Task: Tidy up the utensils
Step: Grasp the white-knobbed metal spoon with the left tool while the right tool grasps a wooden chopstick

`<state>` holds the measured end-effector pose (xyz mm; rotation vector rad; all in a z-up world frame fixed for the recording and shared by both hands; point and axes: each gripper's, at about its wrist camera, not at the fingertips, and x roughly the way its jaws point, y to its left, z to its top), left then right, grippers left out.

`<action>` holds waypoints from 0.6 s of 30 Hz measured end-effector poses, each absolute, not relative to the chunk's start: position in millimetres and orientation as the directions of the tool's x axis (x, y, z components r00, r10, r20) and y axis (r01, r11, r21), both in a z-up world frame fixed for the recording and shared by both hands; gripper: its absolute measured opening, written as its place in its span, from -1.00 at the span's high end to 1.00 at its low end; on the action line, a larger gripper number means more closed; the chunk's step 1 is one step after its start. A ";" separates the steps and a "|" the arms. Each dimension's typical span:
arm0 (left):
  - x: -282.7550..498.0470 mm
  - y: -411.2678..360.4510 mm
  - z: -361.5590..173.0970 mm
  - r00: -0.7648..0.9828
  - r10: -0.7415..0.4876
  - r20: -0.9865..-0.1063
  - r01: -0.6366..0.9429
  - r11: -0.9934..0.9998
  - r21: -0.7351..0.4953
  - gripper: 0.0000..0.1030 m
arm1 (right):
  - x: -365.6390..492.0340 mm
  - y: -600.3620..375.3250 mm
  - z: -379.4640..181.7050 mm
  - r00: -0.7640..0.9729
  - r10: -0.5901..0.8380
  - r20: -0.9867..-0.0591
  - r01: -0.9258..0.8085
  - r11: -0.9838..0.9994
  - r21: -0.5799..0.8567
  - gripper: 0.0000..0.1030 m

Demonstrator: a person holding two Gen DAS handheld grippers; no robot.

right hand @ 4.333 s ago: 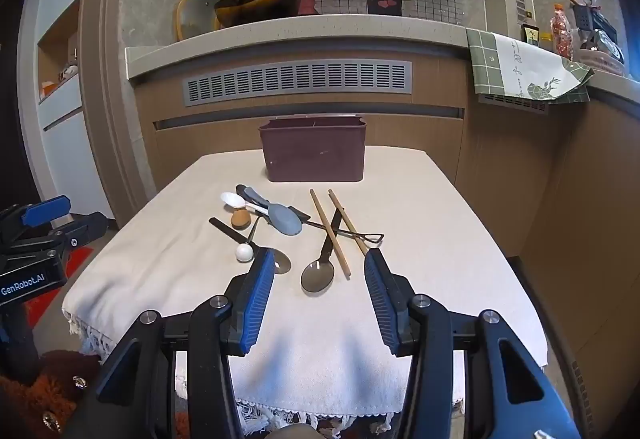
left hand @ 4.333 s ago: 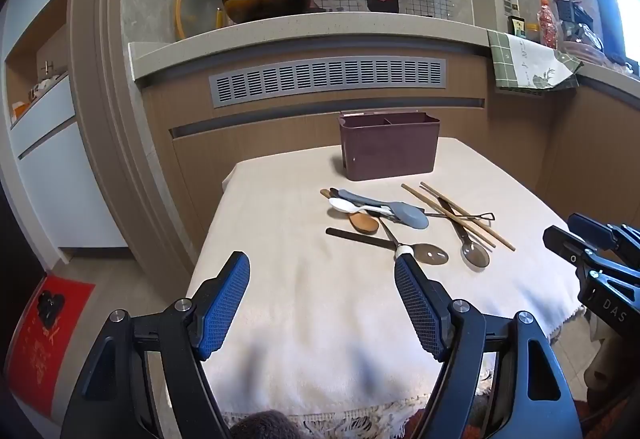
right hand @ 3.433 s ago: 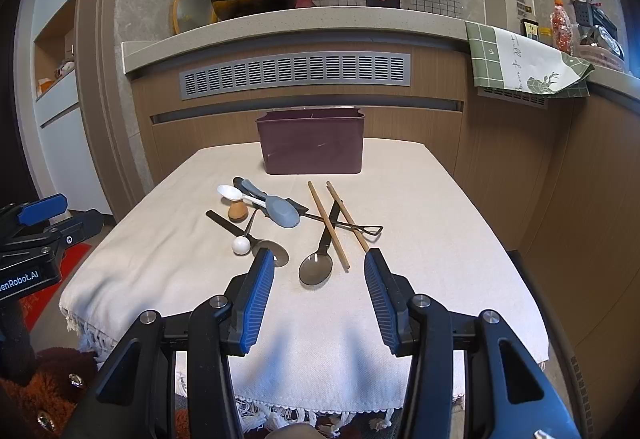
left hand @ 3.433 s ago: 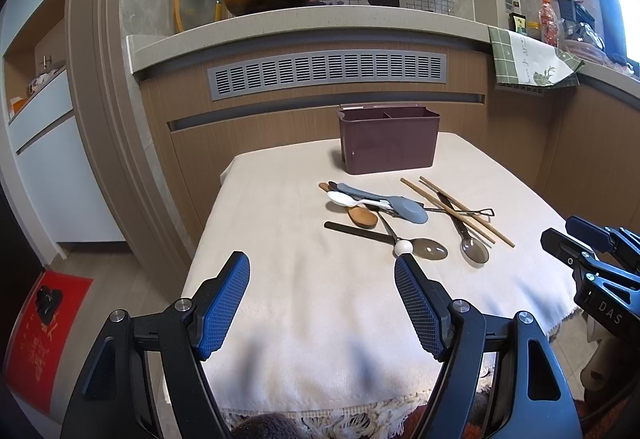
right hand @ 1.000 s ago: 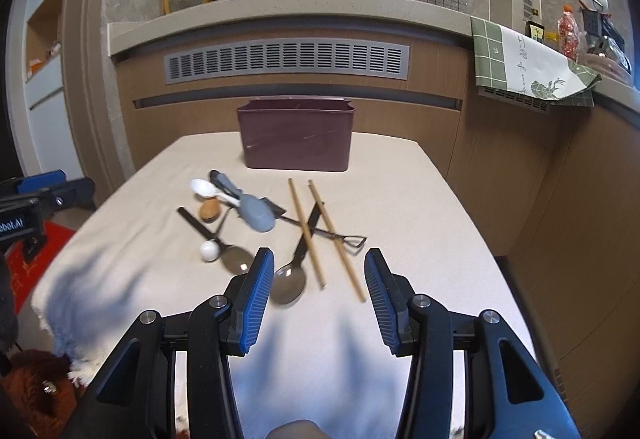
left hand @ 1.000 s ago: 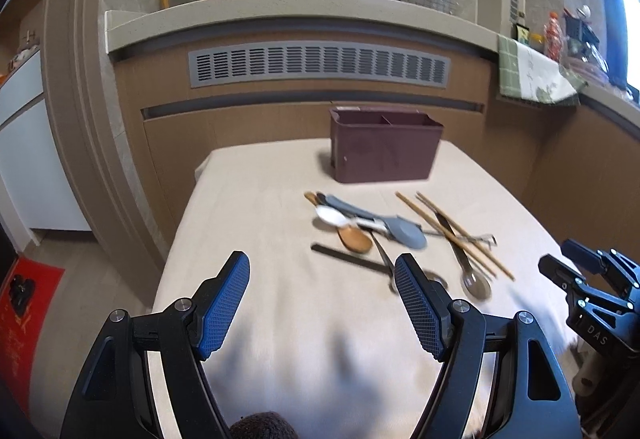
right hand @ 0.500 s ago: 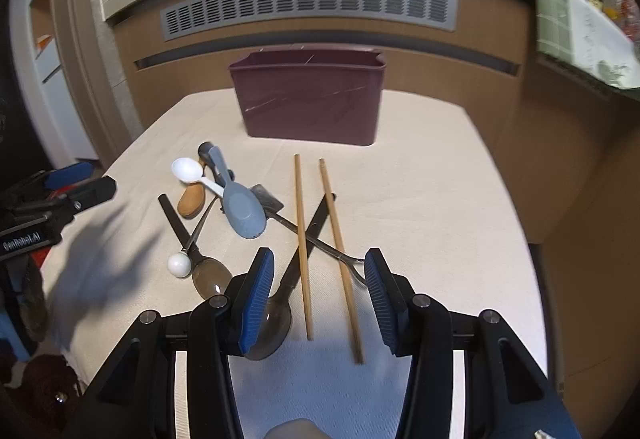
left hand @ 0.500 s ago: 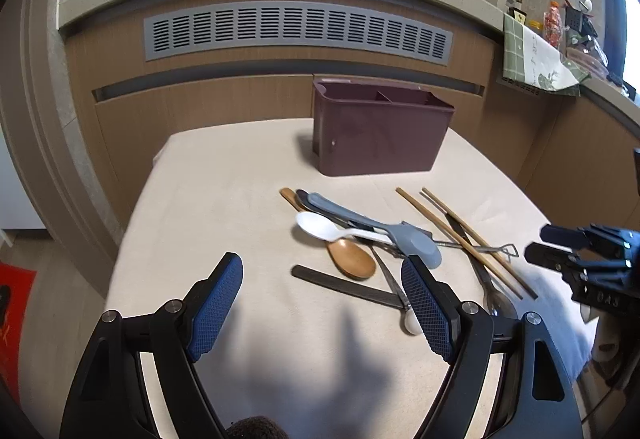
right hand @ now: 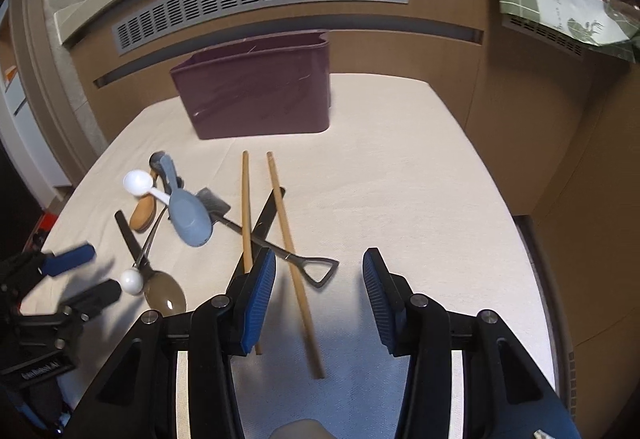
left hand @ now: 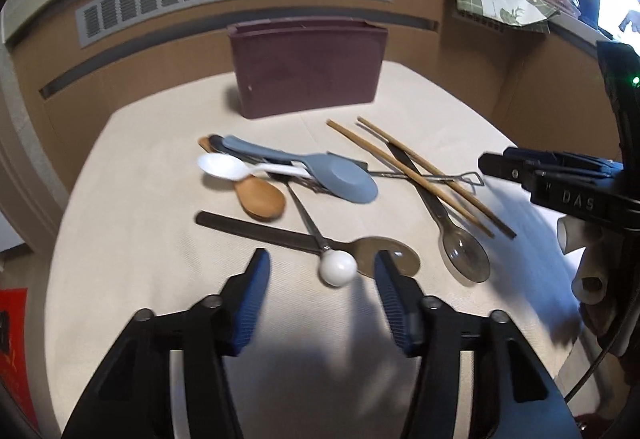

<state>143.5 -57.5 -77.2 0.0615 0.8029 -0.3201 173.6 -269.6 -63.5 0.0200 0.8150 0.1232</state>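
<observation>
From the left wrist camera, the left gripper (left hand: 322,271) hovers low over the cloth-covered table (left hand: 132,167), its jaws closing with the white ball end (left hand: 337,268) of a thin metal utensil between them; the pads do not press on it yet. Beyond lie a dark flat-handled spoon (left hand: 384,257), a wooden spoon (left hand: 260,193), a white plastic spoon (left hand: 224,167) and a grey spoon (left hand: 340,181), heaped together. To the right a pair of chopsticks (left hand: 416,175) crosses a metal spoon (left hand: 464,253). The maroon utensil holder (left hand: 306,69) stands at the far side of the table.

From the right wrist camera, the right gripper (right hand: 319,281) stands with jaws apart and nothing held, above the near ends of the chopsticks (right hand: 290,235) and the triangular handle of a small shovel-shaped utensil (right hand: 316,269). The left gripper (right hand: 86,275) shows at the left edge beside the white ball.
</observation>
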 end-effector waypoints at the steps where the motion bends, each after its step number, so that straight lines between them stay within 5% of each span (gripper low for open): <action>1: 144.3 -57.6 -78.2 0.643 -0.269 -0.717 0.306 0.949 -0.081 0.08 | 173.4 -270.1 -62.2 0.686 0.105 -0.720 -0.091 0.994 0.058 0.16; 12: 157.3 -68.1 -91.1 0.619 -0.233 -0.750 0.277 0.958 -0.069 0.39 | 174.2 -264.0 -51.3 0.736 0.080 -0.672 -0.076 0.996 0.036 0.16; 13: 158.4 -68.4 -91.8 0.618 -0.230 -0.752 0.276 0.959 -0.066 0.54 | 175.1 -264.1 -52.5 0.733 0.086 -0.675 -0.077 0.996 0.044 0.16; 18: 160.9 -52.0 -74.5 0.674 -0.229 -0.702 0.253 0.965 -0.072 0.56 | 180.1 -260.4 -56.1 0.709 0.125 -0.694 -0.115 0.992 0.061 0.16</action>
